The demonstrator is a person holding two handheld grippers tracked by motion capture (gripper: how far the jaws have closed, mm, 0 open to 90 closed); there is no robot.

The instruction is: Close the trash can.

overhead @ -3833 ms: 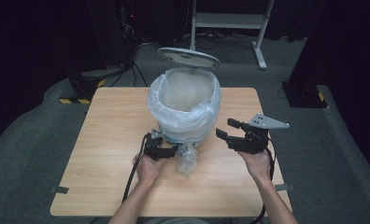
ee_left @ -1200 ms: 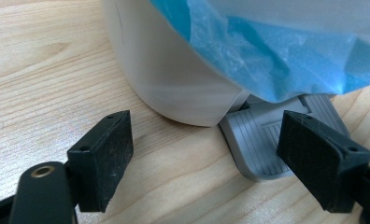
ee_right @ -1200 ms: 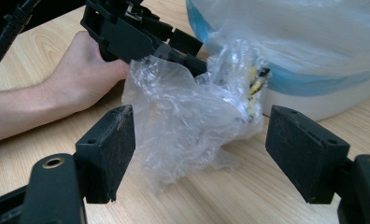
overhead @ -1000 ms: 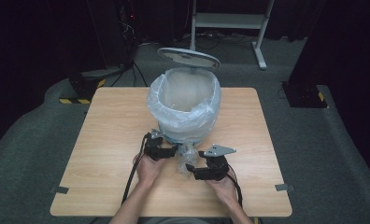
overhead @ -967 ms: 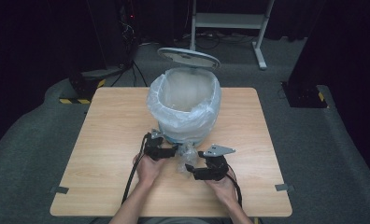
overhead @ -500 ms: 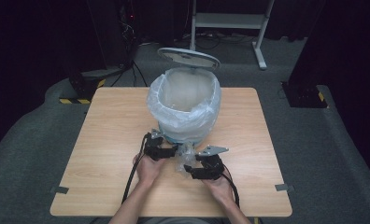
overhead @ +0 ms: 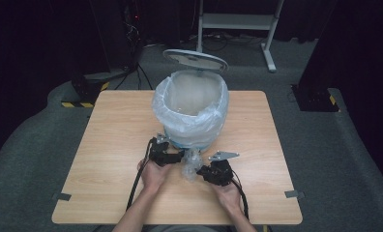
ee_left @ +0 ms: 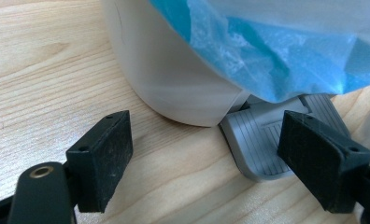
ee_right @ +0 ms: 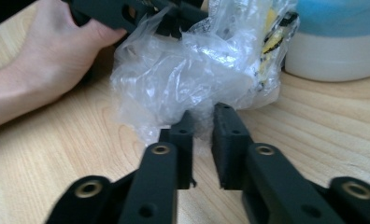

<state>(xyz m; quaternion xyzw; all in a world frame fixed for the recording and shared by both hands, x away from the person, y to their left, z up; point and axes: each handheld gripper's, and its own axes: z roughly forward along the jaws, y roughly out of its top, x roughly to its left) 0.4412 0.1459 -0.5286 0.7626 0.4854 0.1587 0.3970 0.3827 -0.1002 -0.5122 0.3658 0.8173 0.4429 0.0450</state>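
A white pedal bin [overhead: 192,111] lined with a pale blue bag [ee_left: 276,51] stands mid-table, its lid [overhead: 195,60] up. My left gripper [overhead: 177,155] sits at the bin's base, open; in the left gripper view its jaws [ee_left: 206,128] flank the grey pedal [ee_left: 262,144] without touching it. A crumpled clear plastic wrapper [overhead: 192,164] lies on the table in front of the bin. My right gripper [ee_right: 202,114] has just been closing, and its jaws now pinch the wrapper's [ee_right: 183,74] near edge.
The wooden table [overhead: 107,145] has bare surface left and right of the bin. A hand [ee_right: 47,60] holding the left gripper lies just left of the wrapper. Cables trail from both grippers toward the table's front edge. Dark floor and equipment surround the table.
The right gripper came in from the right side of the table to the wrapper, and its jaws closed on it. The left gripper stayed at the pedal.
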